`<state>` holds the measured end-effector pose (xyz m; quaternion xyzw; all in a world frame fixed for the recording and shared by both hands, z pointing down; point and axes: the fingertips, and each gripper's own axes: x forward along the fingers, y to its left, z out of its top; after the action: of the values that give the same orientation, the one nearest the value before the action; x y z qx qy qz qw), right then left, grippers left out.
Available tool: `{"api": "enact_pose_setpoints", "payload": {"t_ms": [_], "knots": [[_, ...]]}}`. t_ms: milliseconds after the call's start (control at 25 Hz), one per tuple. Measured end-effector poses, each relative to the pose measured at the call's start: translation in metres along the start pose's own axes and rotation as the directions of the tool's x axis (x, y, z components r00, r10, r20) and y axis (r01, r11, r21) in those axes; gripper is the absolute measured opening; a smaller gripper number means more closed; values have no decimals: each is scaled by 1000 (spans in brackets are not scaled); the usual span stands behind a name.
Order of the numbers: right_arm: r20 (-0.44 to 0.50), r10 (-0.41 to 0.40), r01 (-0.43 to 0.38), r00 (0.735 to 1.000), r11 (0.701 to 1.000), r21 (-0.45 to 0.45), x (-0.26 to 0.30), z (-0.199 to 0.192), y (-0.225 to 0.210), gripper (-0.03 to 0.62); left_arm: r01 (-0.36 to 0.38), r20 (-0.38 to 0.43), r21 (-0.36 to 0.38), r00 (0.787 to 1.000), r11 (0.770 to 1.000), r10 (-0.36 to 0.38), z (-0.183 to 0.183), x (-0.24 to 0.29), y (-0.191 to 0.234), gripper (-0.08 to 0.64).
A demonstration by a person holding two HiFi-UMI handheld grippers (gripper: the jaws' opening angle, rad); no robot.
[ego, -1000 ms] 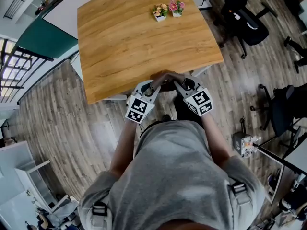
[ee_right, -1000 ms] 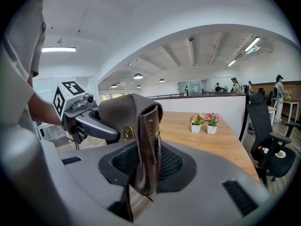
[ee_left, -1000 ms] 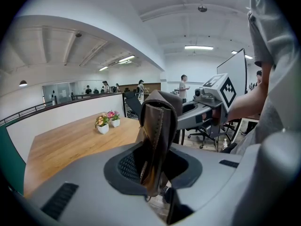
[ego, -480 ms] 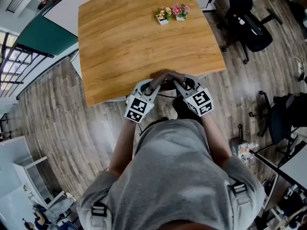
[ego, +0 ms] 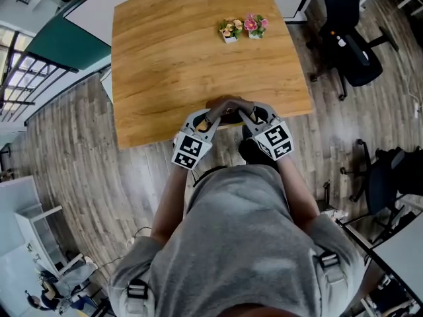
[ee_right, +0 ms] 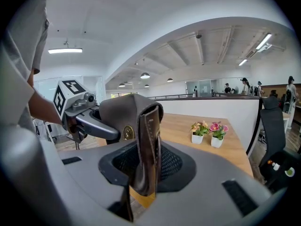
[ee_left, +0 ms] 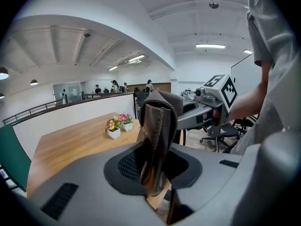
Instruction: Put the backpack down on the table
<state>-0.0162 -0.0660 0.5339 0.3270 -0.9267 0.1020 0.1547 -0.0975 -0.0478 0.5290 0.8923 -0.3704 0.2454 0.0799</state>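
Observation:
A brown leather backpack (ego: 229, 107) hangs between my two grippers at the near edge of the wooden table (ego: 165, 58); only its top fold shows in the head view. My left gripper (ego: 210, 119) is shut on a brown leather strap (ee_left: 158, 135) that stands upright between its jaws. My right gripper (ego: 246, 116) is shut on a second strap (ee_right: 148, 140), beside a round brass emblem (ee_right: 127, 133). Each gripper view shows the other gripper close by: the right gripper (ee_left: 207, 111) and the left gripper (ee_right: 87, 117). The bag's body is hidden below the grippers.
Two small white pots of flowers (ego: 230, 30) (ego: 255, 26) stand near the table's far edge. Black office chairs (ego: 350, 41) stand on the wooden floor to the right, and another chair (ego: 386, 170) is at the right edge. A green panel (ego: 63, 45) is at the left.
Both grippers have carried the backpack forward towards the table; the flower pots and table edge now sit closer. Both grips are unchanged.

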Motion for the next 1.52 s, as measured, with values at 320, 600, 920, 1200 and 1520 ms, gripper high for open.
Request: {"api": "enact_pose_setpoints", "payload": {"t_ms": [320, 600, 920, 1200, 1520], "knots": [[-5, 37, -37, 999, 999, -8, 15, 9, -37, 94, -45, -12, -4, 999, 999, 45, 18, 29, 18, 98], [-9, 77, -77, 997, 997, -26, 30, 14, -59, 94, -80, -26, -26, 997, 996, 79, 25, 47, 33, 98], [-34, 121, -123, 992, 991, -45, 48, 13, -83, 94, -111, -51, -58, 993, 992, 108, 24, 70, 48, 98], [-56, 156, -159, 986, 985, -68, 67, 12, -106, 94, -143, -67, -85, 988, 986, 138, 26, 93, 66, 101], [-79, 207, -214, 975, 973, -83, 81, 10, -128, 94, -183, -90, -113, 981, 977, 174, 27, 114, 78, 106]]}}
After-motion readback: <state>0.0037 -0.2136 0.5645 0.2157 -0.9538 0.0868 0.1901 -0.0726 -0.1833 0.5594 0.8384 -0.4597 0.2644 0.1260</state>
